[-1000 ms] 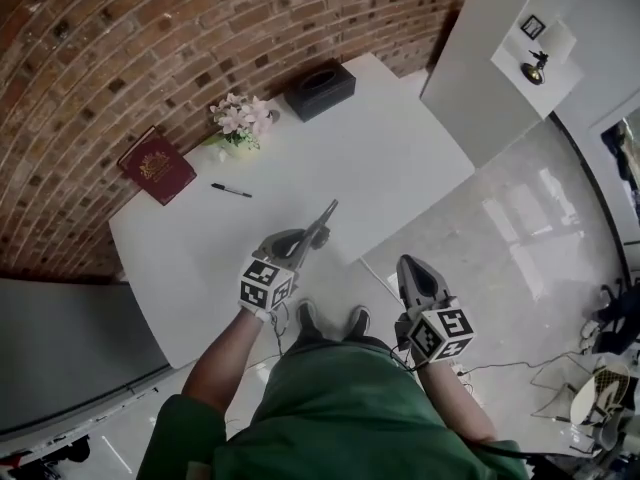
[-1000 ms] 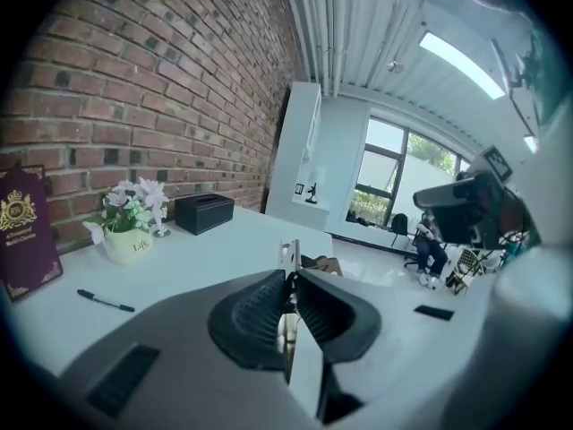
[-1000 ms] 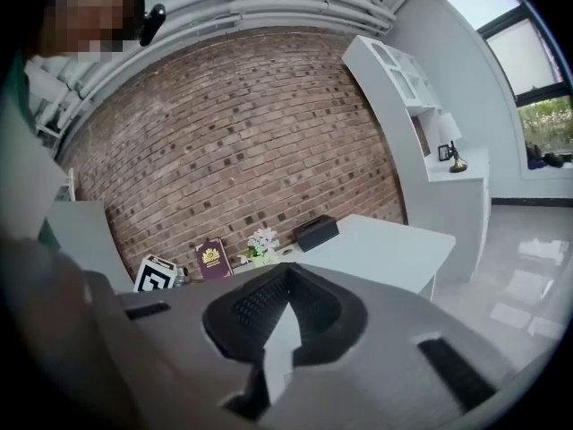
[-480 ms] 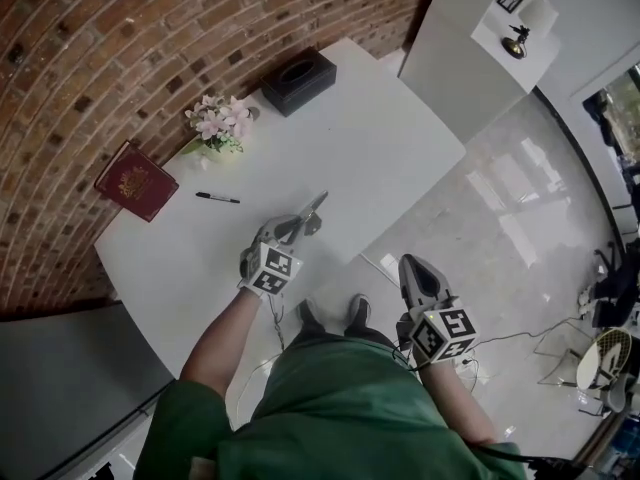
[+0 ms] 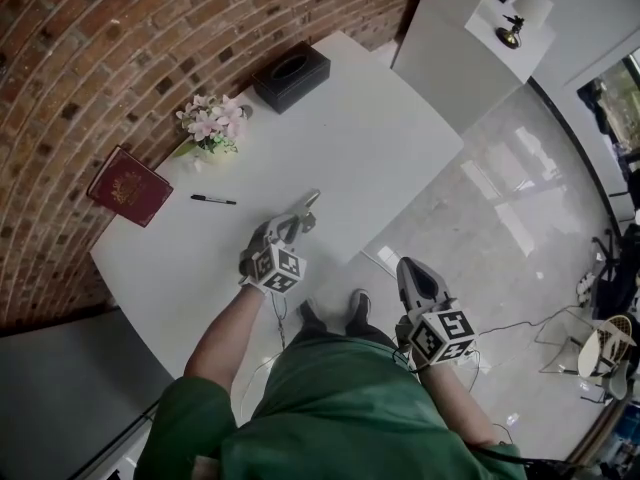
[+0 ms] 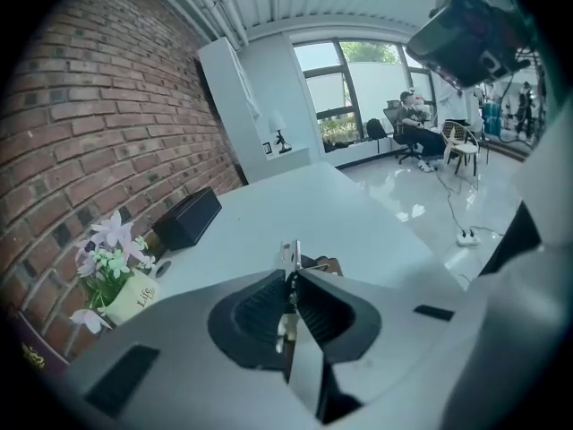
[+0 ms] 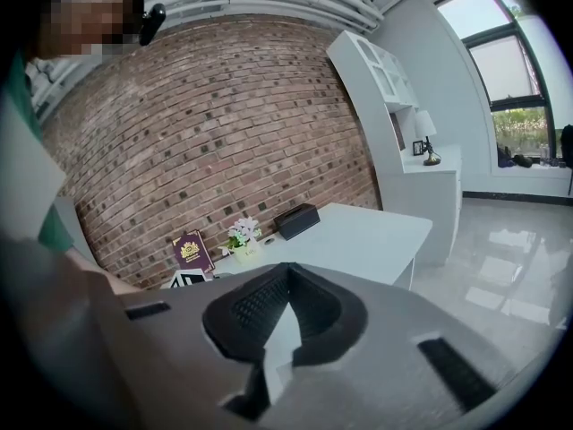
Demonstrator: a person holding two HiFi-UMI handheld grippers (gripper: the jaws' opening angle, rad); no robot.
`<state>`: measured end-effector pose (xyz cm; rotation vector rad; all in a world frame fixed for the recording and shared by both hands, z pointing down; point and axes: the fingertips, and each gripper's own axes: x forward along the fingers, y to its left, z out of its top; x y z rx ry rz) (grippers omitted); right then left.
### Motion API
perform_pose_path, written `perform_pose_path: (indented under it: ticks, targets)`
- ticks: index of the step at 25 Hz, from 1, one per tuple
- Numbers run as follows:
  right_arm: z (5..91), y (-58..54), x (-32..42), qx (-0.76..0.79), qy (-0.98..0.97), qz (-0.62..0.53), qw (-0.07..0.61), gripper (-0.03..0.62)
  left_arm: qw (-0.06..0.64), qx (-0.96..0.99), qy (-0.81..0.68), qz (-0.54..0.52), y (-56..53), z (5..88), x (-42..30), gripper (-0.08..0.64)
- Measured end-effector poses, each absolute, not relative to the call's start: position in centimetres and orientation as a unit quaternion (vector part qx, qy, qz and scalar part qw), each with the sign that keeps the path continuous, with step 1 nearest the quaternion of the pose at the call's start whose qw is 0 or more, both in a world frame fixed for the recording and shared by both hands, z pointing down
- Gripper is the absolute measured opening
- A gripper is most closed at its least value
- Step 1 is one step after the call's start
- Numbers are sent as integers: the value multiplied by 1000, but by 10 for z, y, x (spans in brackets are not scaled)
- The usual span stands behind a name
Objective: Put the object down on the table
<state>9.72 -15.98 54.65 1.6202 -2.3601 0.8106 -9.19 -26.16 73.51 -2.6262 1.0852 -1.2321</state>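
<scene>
metal tool (image 5: 305, 206) is being gripped by left tongs (image 5: 283, 230) | long axis is being pointed toward 1 o'clock, above tabletop (image 5: 370, 148) edge | right tongs (image 5: 415, 273) are being held closed, empty, at 4 o'clock

The thin, flat, silvery metal object (image 5: 307, 204) is pinched edge-on in the left gripper (image 5: 293, 223) and sticks out forward above the white table (image 5: 380, 148), near its front edge.
</scene>
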Motion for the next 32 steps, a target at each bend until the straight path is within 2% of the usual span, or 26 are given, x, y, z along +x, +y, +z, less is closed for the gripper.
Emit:
perform_pose_path:
  ticks: [17,26,32]
  targets:
    - [550,-155,85,531,-797,271,94,2,69,-822,349,-446,-253,763,-89,49]
    - [548,-153,83,521,-804,270,96,2,52,-826,352,-437,-242,765,-88,132]
    - [542,-160,84,515,-813,259,86,2,47,-827,377,-414,-233,736,-96,138]
